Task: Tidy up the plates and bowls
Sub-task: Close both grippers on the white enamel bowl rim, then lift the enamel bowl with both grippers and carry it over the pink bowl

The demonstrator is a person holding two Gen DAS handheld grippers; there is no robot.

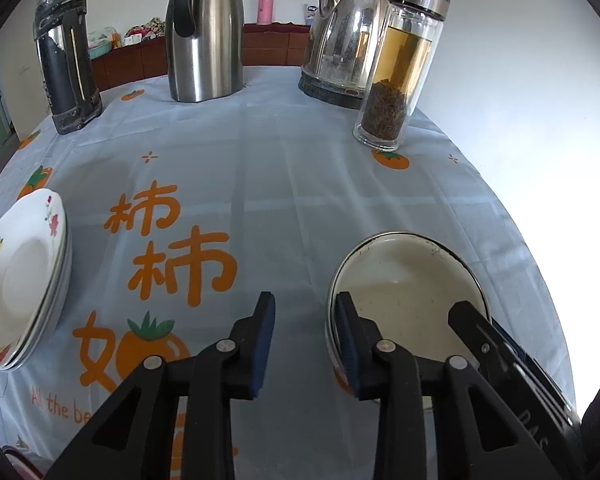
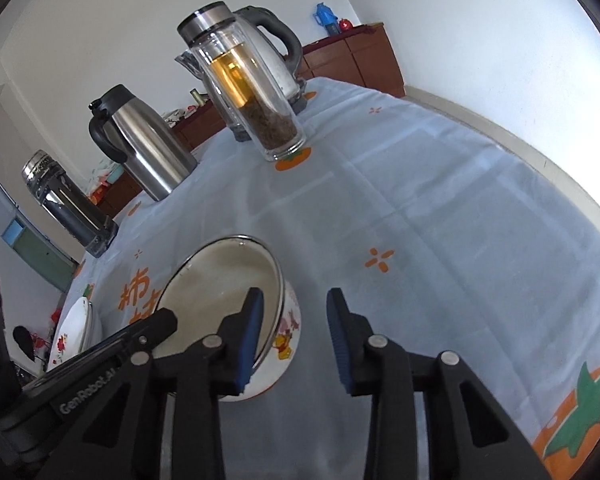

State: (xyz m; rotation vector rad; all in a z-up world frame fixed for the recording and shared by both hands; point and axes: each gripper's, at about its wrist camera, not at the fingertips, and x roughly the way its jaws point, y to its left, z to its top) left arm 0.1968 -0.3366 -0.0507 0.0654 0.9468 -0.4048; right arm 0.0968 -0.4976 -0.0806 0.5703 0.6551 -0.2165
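While looking along the left gripper (image 1: 305, 299), found the enamel bowl (image 1: 412, 280) just ahead-right, rim between slack, parted jaws. Found likewise at the right gripper (image 2: 295, 295) (bowl ahead-left, unpinched). Spotted stacked plates (image 1: 20, 280) far left.

The bowl (image 2: 236, 276) looks enamelled: a glossy cream inside, a thin dark metal rim and a printed white outside, while the stacked plates (image 1: 20, 280) are glossy white ceramic with flower decals. A smooth, faintly creased printed cloth (image 1: 300, 184) covers the worktop. The jug (image 1: 206, 36) is brushed steel with a black plastic handle, the tea bottle (image 1: 400, 72) clear glass with a metal cap.
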